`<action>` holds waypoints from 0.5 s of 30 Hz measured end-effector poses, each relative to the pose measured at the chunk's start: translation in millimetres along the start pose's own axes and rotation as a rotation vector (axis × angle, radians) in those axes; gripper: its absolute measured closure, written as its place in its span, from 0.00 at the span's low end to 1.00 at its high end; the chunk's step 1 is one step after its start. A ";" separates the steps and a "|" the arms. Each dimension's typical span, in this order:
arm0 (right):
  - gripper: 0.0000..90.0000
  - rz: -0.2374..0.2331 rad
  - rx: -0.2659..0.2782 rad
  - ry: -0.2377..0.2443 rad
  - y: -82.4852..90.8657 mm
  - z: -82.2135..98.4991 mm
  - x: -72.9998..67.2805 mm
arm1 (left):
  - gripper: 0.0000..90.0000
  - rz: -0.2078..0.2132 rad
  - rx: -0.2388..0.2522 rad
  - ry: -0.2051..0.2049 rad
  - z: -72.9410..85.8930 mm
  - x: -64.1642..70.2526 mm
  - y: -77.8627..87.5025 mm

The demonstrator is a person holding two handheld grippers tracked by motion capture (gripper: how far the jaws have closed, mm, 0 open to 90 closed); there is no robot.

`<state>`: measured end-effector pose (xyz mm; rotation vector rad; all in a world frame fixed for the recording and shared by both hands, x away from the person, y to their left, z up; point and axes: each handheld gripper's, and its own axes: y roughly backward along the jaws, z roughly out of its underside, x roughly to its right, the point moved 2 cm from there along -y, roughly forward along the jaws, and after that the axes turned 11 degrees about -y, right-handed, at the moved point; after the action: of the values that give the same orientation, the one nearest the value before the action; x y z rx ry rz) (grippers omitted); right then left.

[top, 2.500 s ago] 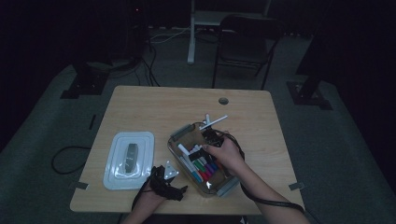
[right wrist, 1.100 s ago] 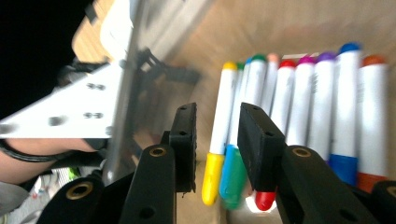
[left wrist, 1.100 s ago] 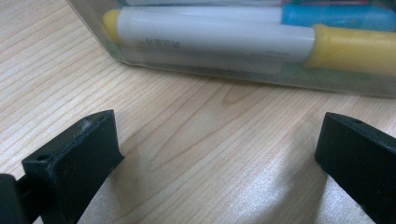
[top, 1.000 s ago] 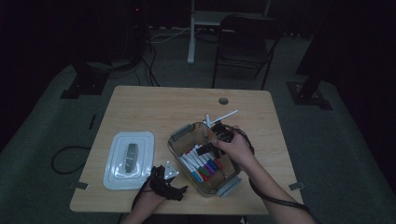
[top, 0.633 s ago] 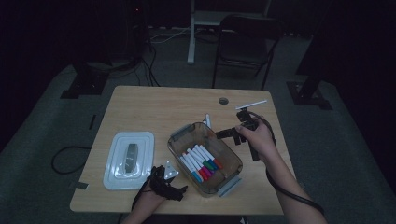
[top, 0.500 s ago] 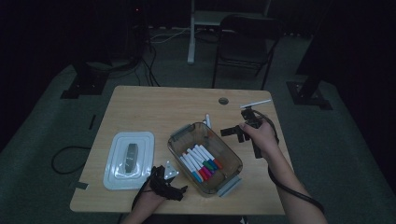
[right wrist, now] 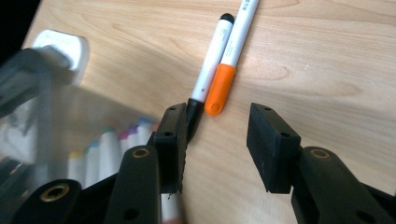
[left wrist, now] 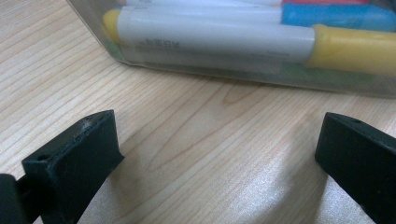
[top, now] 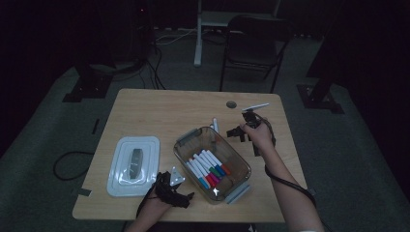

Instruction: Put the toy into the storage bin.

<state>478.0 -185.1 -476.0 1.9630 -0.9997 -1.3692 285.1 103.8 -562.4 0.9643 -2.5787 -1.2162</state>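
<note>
Markers point(top: 209, 167) lie side by side in the clear bin point(top: 240, 180)

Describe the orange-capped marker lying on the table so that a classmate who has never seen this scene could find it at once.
Start at the clear plastic container of markers on the wooden table. Just outside its far end, two white markers lie side by side on the bare wood, in front of the right claw. The orange-capped marker is the one with the bright orange cap; its neighbour, the black-capped marker, has black ends.
</note>
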 end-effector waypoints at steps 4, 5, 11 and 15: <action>0.64 0.013 0.003 -0.017 -25.4 -12.8 6.3 | 0.01 0.000 0.000 0.000 0.0 0.0 0.0; 0.64 0.013 0.003 -0.017 -25.4 -12.8 6.3 | 0.01 0.000 0.000 0.000 0.0 0.0 0.0; 0.64 0.078 -0.026 -0.008 -50.4 -27.9 10.0 | 0.01 0.000 0.000 0.000 0.0 0.0 0.0; 0.63 0.084 -0.026 -0.010 -64.1 -35.6 5.3 | 0.00 0.000 0.000 0.000 0.0 0.0 0.0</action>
<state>529.7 -151.8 -516.3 1.8754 -1.0510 -1.3407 285.1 103.9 -562.4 0.9646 -2.5788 -1.2162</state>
